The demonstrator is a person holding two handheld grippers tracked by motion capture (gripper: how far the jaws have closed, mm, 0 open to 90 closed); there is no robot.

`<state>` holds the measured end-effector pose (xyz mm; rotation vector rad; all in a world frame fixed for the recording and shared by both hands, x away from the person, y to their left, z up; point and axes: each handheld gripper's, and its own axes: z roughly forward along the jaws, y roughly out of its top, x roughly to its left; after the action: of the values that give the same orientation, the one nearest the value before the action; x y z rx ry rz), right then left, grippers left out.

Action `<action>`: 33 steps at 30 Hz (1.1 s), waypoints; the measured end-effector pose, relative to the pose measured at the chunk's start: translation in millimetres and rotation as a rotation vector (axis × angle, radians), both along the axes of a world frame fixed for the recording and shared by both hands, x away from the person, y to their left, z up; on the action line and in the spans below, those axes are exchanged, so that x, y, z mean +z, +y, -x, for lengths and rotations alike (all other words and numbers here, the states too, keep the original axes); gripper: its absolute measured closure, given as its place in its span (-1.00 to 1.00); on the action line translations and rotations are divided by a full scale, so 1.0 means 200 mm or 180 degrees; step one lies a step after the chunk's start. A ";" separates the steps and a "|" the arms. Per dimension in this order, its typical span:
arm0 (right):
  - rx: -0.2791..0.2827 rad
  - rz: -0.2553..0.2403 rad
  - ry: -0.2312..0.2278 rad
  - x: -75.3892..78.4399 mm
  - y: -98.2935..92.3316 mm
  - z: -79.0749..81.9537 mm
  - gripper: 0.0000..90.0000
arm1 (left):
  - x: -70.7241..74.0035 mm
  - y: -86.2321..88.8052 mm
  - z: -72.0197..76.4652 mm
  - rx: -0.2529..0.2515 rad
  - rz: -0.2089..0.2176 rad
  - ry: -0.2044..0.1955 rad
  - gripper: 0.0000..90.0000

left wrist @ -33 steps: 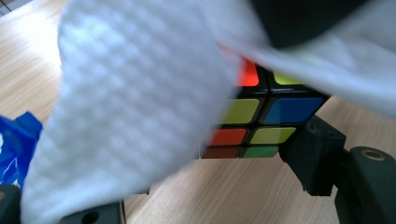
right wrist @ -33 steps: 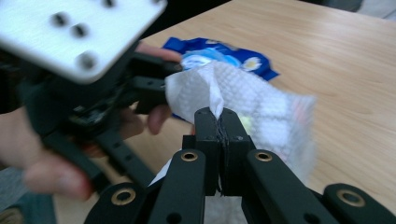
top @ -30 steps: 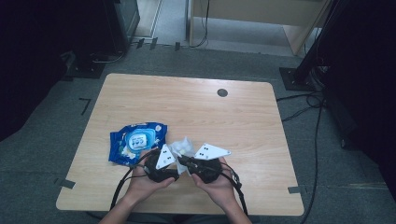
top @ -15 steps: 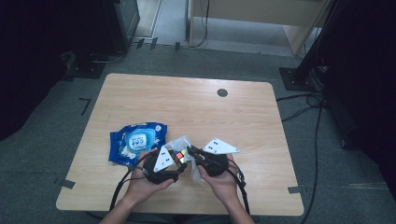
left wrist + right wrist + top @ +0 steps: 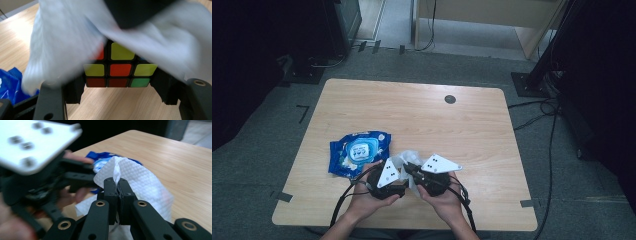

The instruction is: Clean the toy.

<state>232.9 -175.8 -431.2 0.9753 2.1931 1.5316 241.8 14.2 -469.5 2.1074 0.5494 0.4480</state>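
**Cube wiping: grip and cloth arrangement**

Cube (image 5: 117,70) retention was assigned to your left gripper (image 5: 398,176). Its jaws were clamped on opposite sides of the puzzle cube, one black pad on each flank, so that the face with yellow, orange, red and green stickers pointed away from the gripper and stayed open to wiping. You held the cube just above the wooden table (image 5: 422,120), near its front edge, which left room for the cloth to pass around the cube.

Your right gripper (image 5: 117,185) had its jaws pressed together on a fold of the white wet wipe (image 5: 135,177). The pinch sat at the wipe's upper edge, so the rest of the sheet hung loose and could drape. In the left gripper view the wipe (image 5: 62,42) lay over the top and the left side of the cube, covering part of the upper sticker row; that drape is judged to be the working contact of the cleaning stroke.

You brought the two grippers close together, nearly touching in the high view, because one steadied the object while the other moved the cloth.

The blue wet-wipe pack (image 5: 357,152) lay flat on the table just beside your left hand (image 5: 369,200), within easy reach for a fresh sheet.
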 end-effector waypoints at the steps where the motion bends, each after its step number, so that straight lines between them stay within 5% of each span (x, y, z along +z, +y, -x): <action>1: -0.0061 -0.0029 0.0017 0.00 -0.02 -0.01 0.96 | 0.00 0.00 0.00 -0.0004 0.0001 -0.0006 -0.23; 11: -0.0355 -0.0051 0.0026 0.01 -0.16 -0.05 0.97 | 0.01 0.05 -0.03 0.0042 0.0076 0.0018 -0.23; 18: 0.0136 -0.0012 0.0010 0.01 -0.01 0.02 0.94 | 0.00 0.02 -0.01 -0.0007 0.0035 -0.0009 -0.23; 23: 0.0199 -0.0221 0.0104 -0.01 0.01 0.01 0.98 | 0.00 0.02 0.00 -0.0025 0.0071 -0.0043 -0.23; 30: -0.0182 -0.0257 0.0043 0.00 -0.10 -0.03 1.00 | 0.01 0.05 0.00 0.0009 0.0170 -0.0045 -0.23; 33: -0.0401 -0.0119 0.0036 -0.01 -0.16 -0.06 1.00 | 0.01 0.07 -0.01 0.0002 0.0243 -0.0014 -0.23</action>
<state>244.5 -207.7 -433.0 1.1137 2.0746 1.5180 244.5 27.2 -467.9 2.0331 0.5560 0.4254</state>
